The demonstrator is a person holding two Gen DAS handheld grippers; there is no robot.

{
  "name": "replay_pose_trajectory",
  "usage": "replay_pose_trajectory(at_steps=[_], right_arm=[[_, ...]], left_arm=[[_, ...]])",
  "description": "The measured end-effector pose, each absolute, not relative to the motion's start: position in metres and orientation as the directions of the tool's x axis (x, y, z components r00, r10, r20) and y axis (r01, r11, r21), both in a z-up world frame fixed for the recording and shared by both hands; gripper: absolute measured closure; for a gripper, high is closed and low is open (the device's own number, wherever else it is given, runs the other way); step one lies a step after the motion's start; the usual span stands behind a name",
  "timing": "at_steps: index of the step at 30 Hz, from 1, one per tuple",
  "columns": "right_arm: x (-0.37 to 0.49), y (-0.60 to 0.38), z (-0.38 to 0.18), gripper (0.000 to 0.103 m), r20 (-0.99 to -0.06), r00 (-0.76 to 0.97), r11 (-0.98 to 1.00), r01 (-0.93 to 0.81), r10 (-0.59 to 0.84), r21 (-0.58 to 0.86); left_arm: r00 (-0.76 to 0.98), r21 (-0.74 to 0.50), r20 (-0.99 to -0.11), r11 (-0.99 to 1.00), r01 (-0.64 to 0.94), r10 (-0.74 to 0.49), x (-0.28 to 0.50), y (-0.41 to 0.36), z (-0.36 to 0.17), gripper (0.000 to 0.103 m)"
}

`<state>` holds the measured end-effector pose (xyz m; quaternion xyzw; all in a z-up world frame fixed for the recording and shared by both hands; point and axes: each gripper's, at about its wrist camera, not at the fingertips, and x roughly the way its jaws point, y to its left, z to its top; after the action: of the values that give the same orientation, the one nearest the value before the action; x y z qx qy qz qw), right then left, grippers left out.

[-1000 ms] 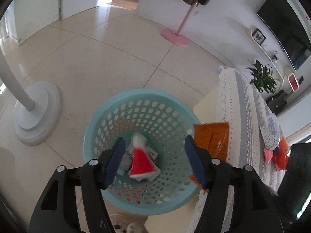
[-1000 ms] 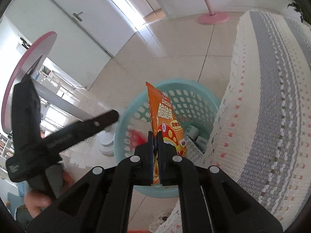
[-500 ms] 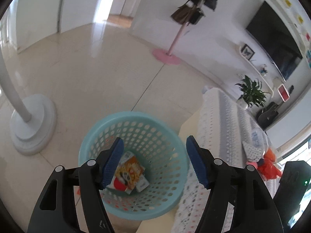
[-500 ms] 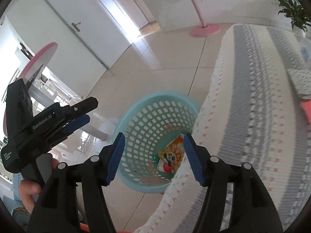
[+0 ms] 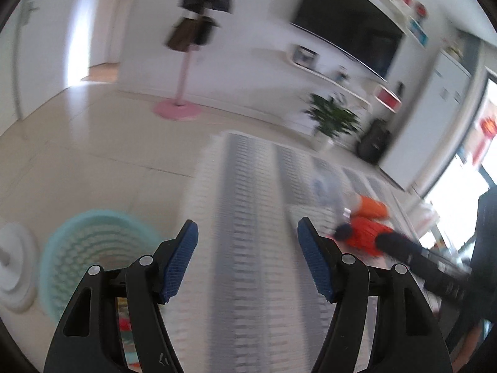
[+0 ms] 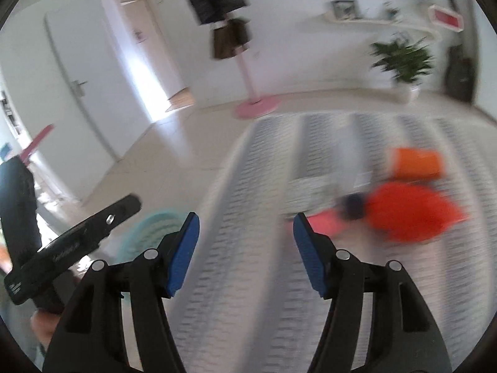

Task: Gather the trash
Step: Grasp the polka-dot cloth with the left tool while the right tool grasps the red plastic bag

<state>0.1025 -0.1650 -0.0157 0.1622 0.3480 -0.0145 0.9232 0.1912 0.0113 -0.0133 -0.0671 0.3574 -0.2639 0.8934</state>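
Facing the striped surface (image 6: 248, 248), both the left hand-held gripper (image 5: 247, 261) and right hand-held gripper (image 6: 245, 251) are released, empty. Orange trash (image 6: 413, 211) lies at two o'clock; basket (image 5: 93, 248) at nine, ready for drops.

Turquoise perforated basket (image 5: 90, 245) stands upright on the floor, just beside the near-left corner of the striped worktop cloth (image 5: 248, 217); blurred, something red and pale glimpsed low inside it, not identifiable. In the right wrist view only a slice of its rim (image 6: 155, 227) shows.

Remaining trash lies on the cloth, well apart from the basket, toward the far-right part of the cloth: a crumpled bright-orange wrapper (image 6: 413, 214), an orange cup-like piece (image 6: 416, 163) on its side just beyond it, a flat pink scrap (image 6: 326, 222) on its basket side, a small dark lump (image 6: 354, 205) touching the wrapper. All smeared by blur; print unreadable.
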Motion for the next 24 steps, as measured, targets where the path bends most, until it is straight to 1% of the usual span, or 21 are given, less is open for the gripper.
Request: replay_pose_trajectory(at_steps=[3, 6, 9, 11, 14, 17, 19, 22, 23, 24], right_arm=[[0.087, -0.220, -0.015, 0.041, -0.657, 0.753, 0.943, 0.238, -0.028, 0.233], [0.082, -0.259, -0.022, 0.041, -0.667, 0.741, 0.935, 0.287, -0.079, 0.209], [0.081, -0.293, -0.036, 0.041, -0.684, 0.712, 0.930, 0.341, -0.158, 0.140], [0.085, -0.308, -0.047, 0.041, -0.699, 0.696, 0.929, 0.348, -0.163, 0.130], [0.098, -0.319, -0.066, 0.040, -0.739, 0.665, 0.935, 0.320, -0.109, 0.151], [0.107, -0.318, -0.074, 0.040, -0.738, 0.665, 0.946, 0.301, -0.115, 0.123], [0.111, -0.314, -0.075, 0.035, -0.730, 0.673, 0.953, 0.284, -0.121, 0.103], [0.116, -0.309, -0.080, 0.032, -0.722, 0.676, 0.963, 0.266, -0.146, 0.055], [0.118, -0.307, -0.082, 0.032, -0.725, 0.672, 0.965, 0.259, -0.151, 0.040], [0.120, -0.305, -0.085, 0.032, -0.728, 0.667, 0.968, 0.252, -0.158, 0.021]], left_arm=[[0.556, -0.283, -0.620, 0.819, 0.500, -0.554, 0.184, -0.036, -0.023, 0.038], [0.490, -0.292, -0.655, 0.791, 0.538, -0.575, 0.187, -0.071, -0.037, 0.038], [0.454, -0.273, -0.685, 0.778, 0.566, -0.570, 0.200, -0.104, -0.048, 0.038], [0.437, -0.260, -0.704, 0.776, 0.574, -0.559, 0.207, -0.123, -0.057, 0.038], [0.422, -0.213, -0.747, 0.786, 0.581, -0.514, 0.221, -0.153, -0.076, 0.038], [0.409, -0.179, -0.778, 0.793, 0.583, -0.476, 0.231, -0.172, -0.093, 0.038], [0.422, -0.140, -0.794, 0.808, 0.573, -0.437, 0.236, -0.180, -0.100, 0.038], [0.427, -0.126, -0.806, 0.824, 0.552, -0.409, 0.245, -0.187, -0.108, 0.040], [0.424, -0.127, -0.811, 0.829, 0.545, -0.403, 0.248, -0.188, -0.111, 0.042], [0.418, -0.126, -0.818, 0.833, 0.538, -0.394, 0.252, -0.190, -0.115, 0.048]])
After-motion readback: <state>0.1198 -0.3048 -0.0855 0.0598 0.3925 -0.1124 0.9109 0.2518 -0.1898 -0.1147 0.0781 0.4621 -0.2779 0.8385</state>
